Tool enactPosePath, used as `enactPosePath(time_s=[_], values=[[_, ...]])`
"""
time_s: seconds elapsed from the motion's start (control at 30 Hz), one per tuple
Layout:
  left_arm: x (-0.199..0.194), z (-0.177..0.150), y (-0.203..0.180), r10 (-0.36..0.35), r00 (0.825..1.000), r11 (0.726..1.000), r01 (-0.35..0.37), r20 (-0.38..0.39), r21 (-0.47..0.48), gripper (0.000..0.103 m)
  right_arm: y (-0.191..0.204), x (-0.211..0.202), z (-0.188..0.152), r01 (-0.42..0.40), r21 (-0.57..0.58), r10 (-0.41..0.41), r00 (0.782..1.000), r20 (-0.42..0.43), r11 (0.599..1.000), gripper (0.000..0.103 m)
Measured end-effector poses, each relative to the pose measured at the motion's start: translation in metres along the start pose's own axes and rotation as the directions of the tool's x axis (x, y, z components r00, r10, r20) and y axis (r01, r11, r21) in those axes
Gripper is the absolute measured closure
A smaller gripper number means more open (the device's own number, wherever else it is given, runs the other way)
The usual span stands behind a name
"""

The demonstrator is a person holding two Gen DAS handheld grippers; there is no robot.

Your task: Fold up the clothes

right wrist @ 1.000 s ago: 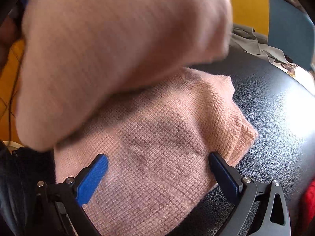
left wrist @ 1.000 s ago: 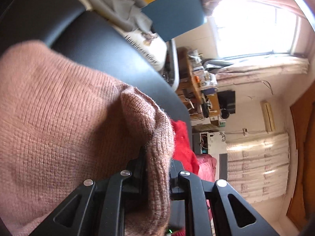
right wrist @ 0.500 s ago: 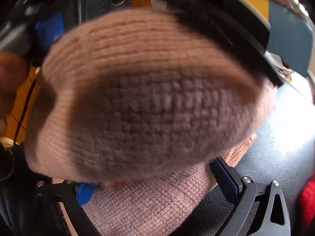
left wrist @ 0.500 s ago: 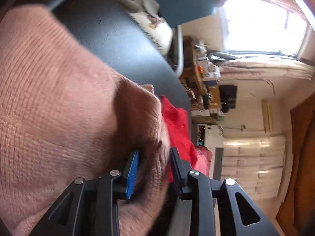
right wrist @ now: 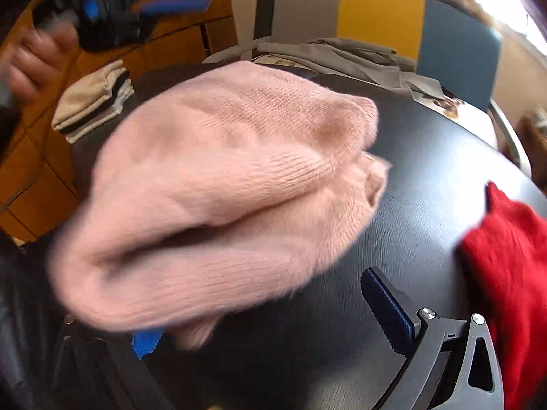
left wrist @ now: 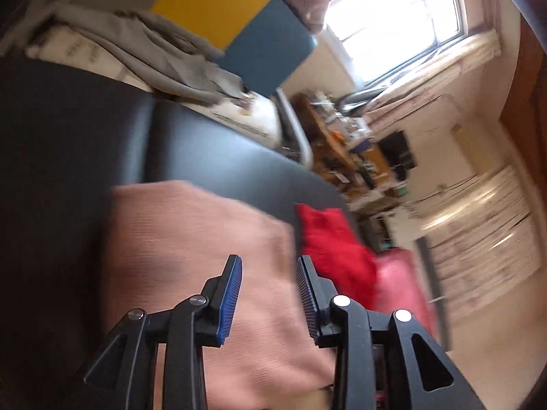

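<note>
Sweater (right wrist: 218, 188): pink, folded double on black table (right wrist: 427, 177).
Left gripper (left wrist: 268, 294): spread, empty, above sweater.
Right gripper (right wrist: 270, 321): spread wide, empty.
Red garment (right wrist: 506, 256): beside sweater.

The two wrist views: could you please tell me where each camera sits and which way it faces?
Left wrist: on the left gripper, above the folded pink sweater, facing the window; only its open fingers show.
Right wrist: on the right gripper, low over the black surface, facing the sweater; open fingers, and the person's left hand top left.
Shared: sweater, red garment, grey cloth.
</note>
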State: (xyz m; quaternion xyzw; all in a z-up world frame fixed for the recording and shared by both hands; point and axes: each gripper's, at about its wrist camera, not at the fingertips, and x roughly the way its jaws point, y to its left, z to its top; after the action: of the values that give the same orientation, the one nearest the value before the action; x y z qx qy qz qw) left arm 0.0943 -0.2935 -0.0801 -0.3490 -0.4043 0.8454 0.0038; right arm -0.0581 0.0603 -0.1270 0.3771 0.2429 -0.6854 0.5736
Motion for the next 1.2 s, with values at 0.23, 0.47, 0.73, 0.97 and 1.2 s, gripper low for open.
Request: enactPosePath(time_s=[0.23, 0.47, 0.73, 0.97, 1.2], values=[[-0.035, -0.056, 0.052, 0.058, 0.997, 0.993, -0.063, 0.047, 0.1, 0.07, 0.039, -0.019, 0.028, -0.147, 0.132, 0.134, 0.986, 0.102, 0.98, 0.0], [-0.02, -0.077, 0.035, 0.025, 0.999, 0.953, -0.032, 0.027, 0.303, 0.07, 0.041, 0.035, 0.052, -0.193, 0.382, 0.208, 0.978, 0.003, 0.904, 0.079], [0.028, -0.127, 0.022, 0.17, 0.979, 0.805, -0.072, -0.113, 0.589, 0.07, 0.058, 0.022, 0.03, -0.172, 0.449, 0.193, 0.981, -0.002, 0.877, 0.084], [0.02, -0.13, 0.019, 0.166, 0.977, 0.797, -0.052, -0.136, 0.602, 0.071, 0.05, 0.039, -0.019, -0.263, 0.599, 0.269, 0.96, 0.082, 0.757, 0.073], [0.007, -0.116, -0.011, 0.044, 0.996, 0.792, 0.014, -0.081, 0.61, 0.07, 0.022, -0.008, -0.002, -0.263, 0.617, 0.149, 0.961, 0.231, 0.741, 0.024]])
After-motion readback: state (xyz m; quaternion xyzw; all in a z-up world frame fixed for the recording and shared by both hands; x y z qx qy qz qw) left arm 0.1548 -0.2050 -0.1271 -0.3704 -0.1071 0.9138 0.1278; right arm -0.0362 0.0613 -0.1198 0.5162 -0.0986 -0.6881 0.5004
